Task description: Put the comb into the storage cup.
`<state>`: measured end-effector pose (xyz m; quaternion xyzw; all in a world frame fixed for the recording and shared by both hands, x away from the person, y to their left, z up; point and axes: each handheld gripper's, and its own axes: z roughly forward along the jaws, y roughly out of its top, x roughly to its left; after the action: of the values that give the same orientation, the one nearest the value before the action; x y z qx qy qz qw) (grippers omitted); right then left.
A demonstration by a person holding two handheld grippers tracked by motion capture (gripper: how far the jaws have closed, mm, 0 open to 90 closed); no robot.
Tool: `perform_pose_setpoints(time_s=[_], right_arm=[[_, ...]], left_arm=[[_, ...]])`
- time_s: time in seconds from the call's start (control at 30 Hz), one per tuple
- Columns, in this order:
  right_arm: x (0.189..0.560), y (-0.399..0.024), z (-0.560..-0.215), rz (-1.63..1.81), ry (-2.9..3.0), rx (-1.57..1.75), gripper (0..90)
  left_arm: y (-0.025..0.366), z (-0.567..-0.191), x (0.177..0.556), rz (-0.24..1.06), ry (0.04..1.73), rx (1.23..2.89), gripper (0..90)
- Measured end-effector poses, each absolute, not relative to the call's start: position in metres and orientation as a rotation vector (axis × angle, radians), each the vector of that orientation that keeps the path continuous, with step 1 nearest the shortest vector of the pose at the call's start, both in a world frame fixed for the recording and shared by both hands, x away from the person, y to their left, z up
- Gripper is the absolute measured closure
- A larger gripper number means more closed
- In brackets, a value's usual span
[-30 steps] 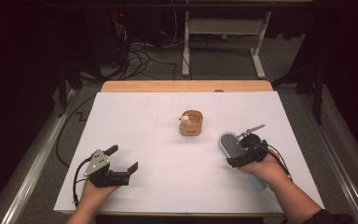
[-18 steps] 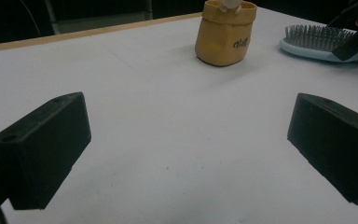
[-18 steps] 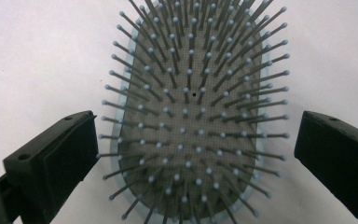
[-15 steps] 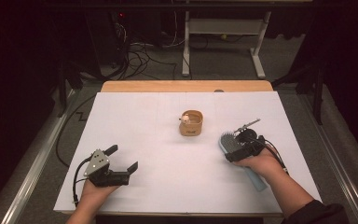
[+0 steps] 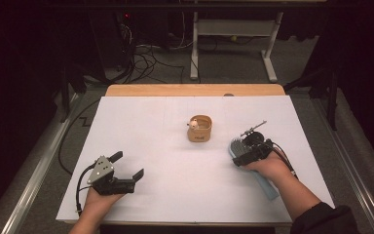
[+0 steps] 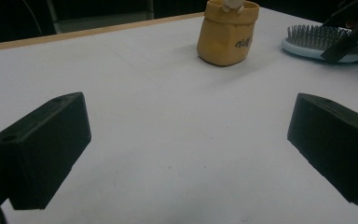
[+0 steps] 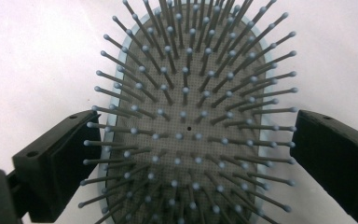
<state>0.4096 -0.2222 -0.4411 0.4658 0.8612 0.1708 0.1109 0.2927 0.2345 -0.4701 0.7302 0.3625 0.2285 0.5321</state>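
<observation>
A light blue hairbrush (image 5: 234, 146) lies bristles up at the right of the white table, its handle (image 5: 268, 187) pointing toward the person. My right gripper (image 5: 246, 152) hovers over the brush head. In the right gripper view the brush head (image 7: 186, 93) sits between the two jaws of the right gripper (image 7: 193, 123), which stand open on either side of it. A small tan pouch (image 5: 199, 128) with a white item in it stands mid-table. My left gripper (image 5: 128, 165) rests open at the front left, with nothing between its jaws. The left gripper (image 6: 191, 116) faces the pouch (image 6: 228, 32) and the brush (image 6: 317, 39).
A white sheet (image 5: 165, 146) covers the table, and a wooden strip (image 5: 195, 90) shows along the far edge. Beyond it are a dark floor with cables (image 5: 146, 53) and a white desk frame (image 5: 233, 29). A metal rail (image 5: 34, 180) runs beside the table's left.
My right gripper has shifted slightly left and forward over the brush head. The left gripper, pouch and brush have stayed put.
</observation>
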Motion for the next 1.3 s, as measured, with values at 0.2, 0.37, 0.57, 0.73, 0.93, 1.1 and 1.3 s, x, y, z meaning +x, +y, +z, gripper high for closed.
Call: perform_pose_setpoints(time_s=[0.2, 0.37, 0.57, 0.73, 0.93, 1.1, 1.3], right_arm=[[0.4098, -0.2208, -0.4439, 0.474, 2.538, 1.362, 5.8], [0.4096, -0.2204, -0.4443, 0.465, 2.536, 1.362, 7.1], [0.4101, -0.2205, -0.4445, 0.465, 2.537, 1.367, 7.1], [0.4104, -0.2204, -0.4444, 0.463, 2.542, 1.352, 8.1], [0.4102, -0.2186, -0.4431, 0.457, 2.55, 1.357, 11.2], [0.4106, -0.217, -0.4424, 0.444, 2.555, 1.357, 12.5], [0.4117, -0.217, -0.4429, 0.438, 2.563, 1.346, 11.4]], left_arm=[[0.2346, -0.4701, 0.2928, 0.545, 0.864, 1.741, 0.1], [0.235, -0.4698, 0.2926, 0.549, 0.866, 1.739, 0.1], [0.2346, -0.4702, 0.2931, 0.546, 0.865, 1.74, 0.1], [0.235, -0.4698, 0.2928, 0.548, 0.866, 1.739, 0.1], [0.235, -0.4694, 0.2921, 0.547, 0.862, 1.735, 0.1], [0.2349, -0.4695, 0.2922, 0.546, 0.862, 1.737, 0.2], [0.2352, -0.4697, 0.2924, 0.546, 0.864, 1.737, 0.2]])
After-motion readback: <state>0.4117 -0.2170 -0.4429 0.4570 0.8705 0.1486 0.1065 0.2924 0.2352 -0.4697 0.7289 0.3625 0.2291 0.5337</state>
